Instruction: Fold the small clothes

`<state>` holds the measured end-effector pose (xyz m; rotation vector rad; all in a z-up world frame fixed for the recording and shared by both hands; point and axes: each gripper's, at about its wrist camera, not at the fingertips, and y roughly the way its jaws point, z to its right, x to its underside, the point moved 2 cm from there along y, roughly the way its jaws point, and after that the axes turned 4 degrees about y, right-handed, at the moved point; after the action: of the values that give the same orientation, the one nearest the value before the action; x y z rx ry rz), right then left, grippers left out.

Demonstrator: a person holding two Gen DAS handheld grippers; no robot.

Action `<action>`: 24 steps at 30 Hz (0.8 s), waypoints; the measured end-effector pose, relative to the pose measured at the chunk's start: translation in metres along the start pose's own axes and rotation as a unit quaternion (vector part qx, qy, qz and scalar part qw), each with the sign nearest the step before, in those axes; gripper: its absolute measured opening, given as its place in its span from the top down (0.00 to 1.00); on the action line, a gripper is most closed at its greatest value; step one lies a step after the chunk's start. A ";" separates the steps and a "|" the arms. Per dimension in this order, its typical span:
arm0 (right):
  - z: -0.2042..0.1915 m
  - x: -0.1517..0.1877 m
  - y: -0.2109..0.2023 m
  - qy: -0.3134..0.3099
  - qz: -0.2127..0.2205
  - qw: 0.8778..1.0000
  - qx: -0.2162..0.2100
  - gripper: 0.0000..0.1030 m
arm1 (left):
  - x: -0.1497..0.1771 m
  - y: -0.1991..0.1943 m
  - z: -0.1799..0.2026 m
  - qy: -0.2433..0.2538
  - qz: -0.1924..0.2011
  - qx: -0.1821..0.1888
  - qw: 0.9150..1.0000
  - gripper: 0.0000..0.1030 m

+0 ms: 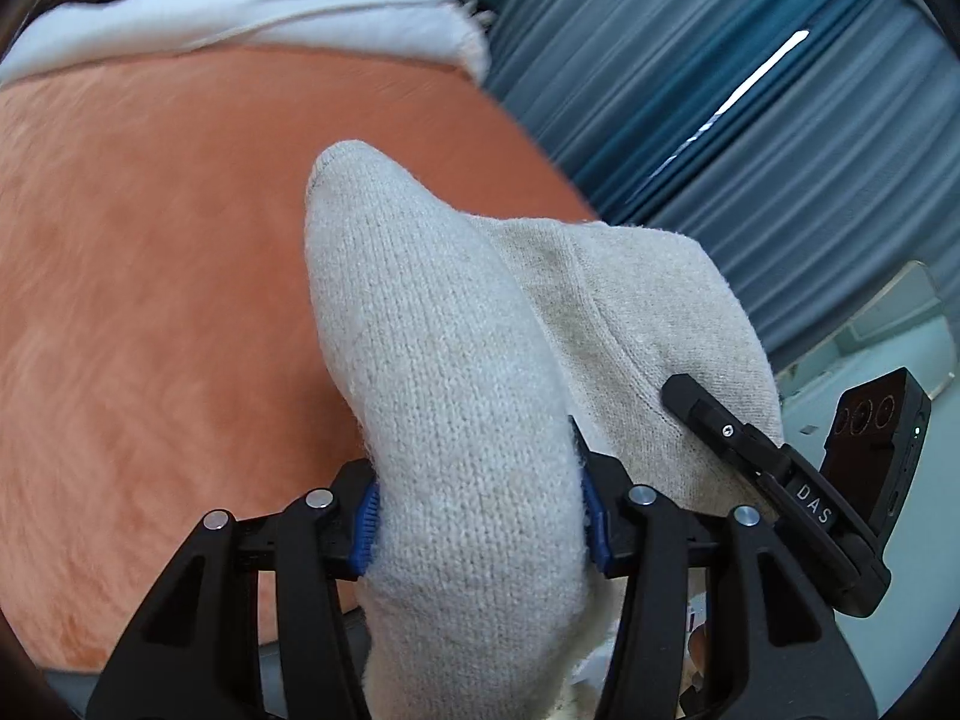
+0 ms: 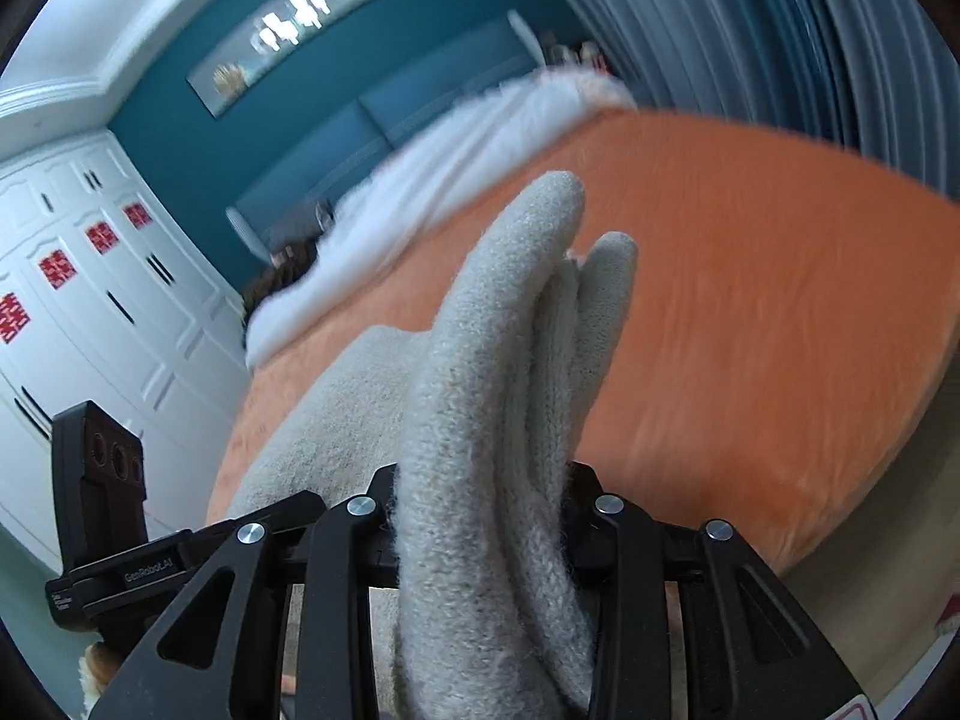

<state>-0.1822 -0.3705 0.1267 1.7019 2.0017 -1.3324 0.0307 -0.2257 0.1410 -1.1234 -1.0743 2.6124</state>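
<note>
The pale knit sock (image 1: 444, 360) is lifted clear of the orange bed (image 1: 150, 300), held at two places; the left claw (image 1: 477, 504) pinches one part between its blue pads, jaws narrowed on the cloth, and the right claw (image 2: 480, 516) clamps a bunched stretch where several layers stand side by side (image 2: 522, 330); in the left view the right claw's finger (image 1: 714, 420) lies against the sock's wider part; so the fold looks begun but not laid down, I judge, for nothing folded rests on the bed; a white blanket (image 2: 456, 144) lies at the far end; the sock's long axis runs away from each camera, its rounded end pointing out over the bed.
</note>
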 end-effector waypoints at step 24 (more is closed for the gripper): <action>-0.122 0.124 0.170 -0.069 -0.143 0.987 -0.011 0.43 | 0.054 -0.141 -0.262 -0.140 0.060 -0.184 0.971 0.23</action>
<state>-0.0274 -0.2083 0.0320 1.3085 2.2312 -1.4632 0.1426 0.0470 0.0738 -0.9156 -1.6532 2.8025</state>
